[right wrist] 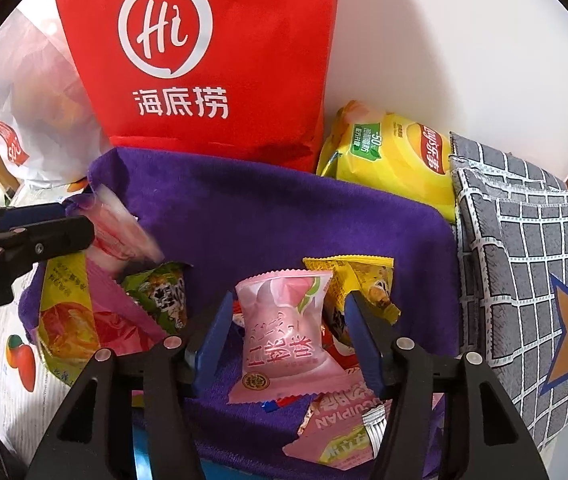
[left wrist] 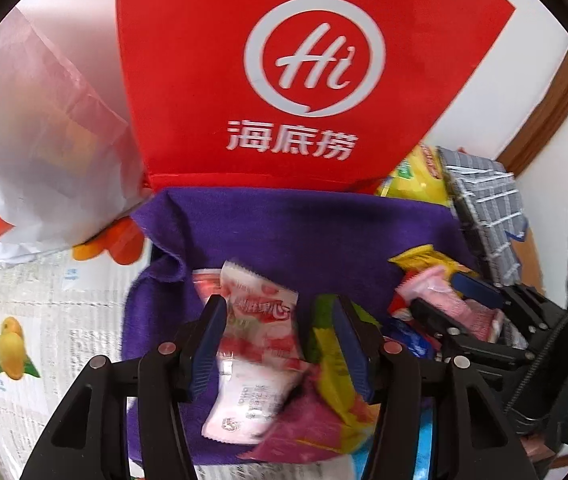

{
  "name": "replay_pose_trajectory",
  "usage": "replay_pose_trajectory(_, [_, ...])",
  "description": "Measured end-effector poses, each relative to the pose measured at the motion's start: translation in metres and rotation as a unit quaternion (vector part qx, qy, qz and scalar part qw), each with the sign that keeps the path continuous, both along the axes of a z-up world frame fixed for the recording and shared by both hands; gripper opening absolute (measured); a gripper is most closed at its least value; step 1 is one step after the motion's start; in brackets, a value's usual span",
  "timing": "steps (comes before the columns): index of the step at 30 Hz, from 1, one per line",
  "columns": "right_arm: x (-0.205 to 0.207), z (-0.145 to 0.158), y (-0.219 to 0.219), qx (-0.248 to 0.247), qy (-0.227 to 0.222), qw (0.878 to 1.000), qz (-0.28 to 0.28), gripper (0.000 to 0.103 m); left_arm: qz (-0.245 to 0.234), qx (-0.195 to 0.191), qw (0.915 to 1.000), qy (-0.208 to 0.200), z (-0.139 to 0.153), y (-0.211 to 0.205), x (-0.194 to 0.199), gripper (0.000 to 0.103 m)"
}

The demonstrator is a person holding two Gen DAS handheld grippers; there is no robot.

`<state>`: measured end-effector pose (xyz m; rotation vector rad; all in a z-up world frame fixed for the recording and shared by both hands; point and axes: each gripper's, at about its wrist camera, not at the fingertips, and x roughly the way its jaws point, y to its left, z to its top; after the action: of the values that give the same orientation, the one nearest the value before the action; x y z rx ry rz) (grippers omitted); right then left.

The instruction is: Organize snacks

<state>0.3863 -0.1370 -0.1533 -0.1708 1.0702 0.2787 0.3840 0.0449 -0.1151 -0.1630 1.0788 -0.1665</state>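
Several snack packets lie on a purple cloth [left wrist: 284, 224] [right wrist: 284, 216]. My left gripper [left wrist: 279, 332] is open, its jaws on either side of a white and pink strawberry packet [left wrist: 251, 344]; a yellow-green packet [left wrist: 340, 372] lies by its right finger. It also shows in the right wrist view [right wrist: 43, 224] at the left, by the same packet [right wrist: 119, 232]. My right gripper [right wrist: 288, 332] is open around a pink peach packet [right wrist: 284, 332], with a yellow packet [right wrist: 364, 284] behind. It also shows in the left wrist view [left wrist: 460, 300] over the pink packet [left wrist: 444, 296].
A red Haidilao bag [left wrist: 292, 72] [right wrist: 203, 60] stands behind the cloth. A white plastic bag [left wrist: 35, 140] is at the left. A yellow chip bag [right wrist: 392, 156] and a grey checked fabric bag [right wrist: 524, 264] stand at the right against the white wall.
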Motion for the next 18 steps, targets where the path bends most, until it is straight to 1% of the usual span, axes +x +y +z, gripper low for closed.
replay_pose_trajectory(4, [-0.003,0.005,0.0,0.002,-0.005,1.0,0.0,0.064,0.001,0.016,0.9998,-0.007,0.005,-0.004,-0.003,0.056])
replay_pose_trajectory(7, [-0.004,0.008,-0.001,0.005,-0.007,1.0,0.001,0.068,-0.003,0.015,0.9998,-0.011,0.009,-0.006,-0.005,0.063])
replay_pose_trajectory(9, [-0.005,0.01,-0.001,0.003,-0.01,1.0,0.0,0.068,-0.004,0.02,0.9996,-0.017,0.013,-0.007,-0.007,0.067])
replay_pose_trajectory(11, [-0.004,0.013,-0.001,0.005,-0.01,1.0,-0.003,0.069,-0.005,0.023,0.9994,-0.024,0.018,-0.007,-0.01,0.068])
replay_pose_trajectory(14, [-0.005,0.02,-0.004,0.023,-0.006,1.0,-0.011,0.07,-0.003,0.025,0.9992,-0.032,0.025,-0.006,-0.013,0.07])
replay_pose_trajectory(16, [-0.007,0.028,-0.008,0.034,-0.012,0.999,-0.023,0.087,-0.001,0.024,0.999,-0.038,0.029,-0.006,-0.015,0.072])
replay_pose_trajectory(18, [-0.011,0.036,-0.009,0.035,-0.03,0.999,-0.027,0.09,0.0,0.022,0.9988,-0.044,0.034,-0.005,-0.018,0.073])
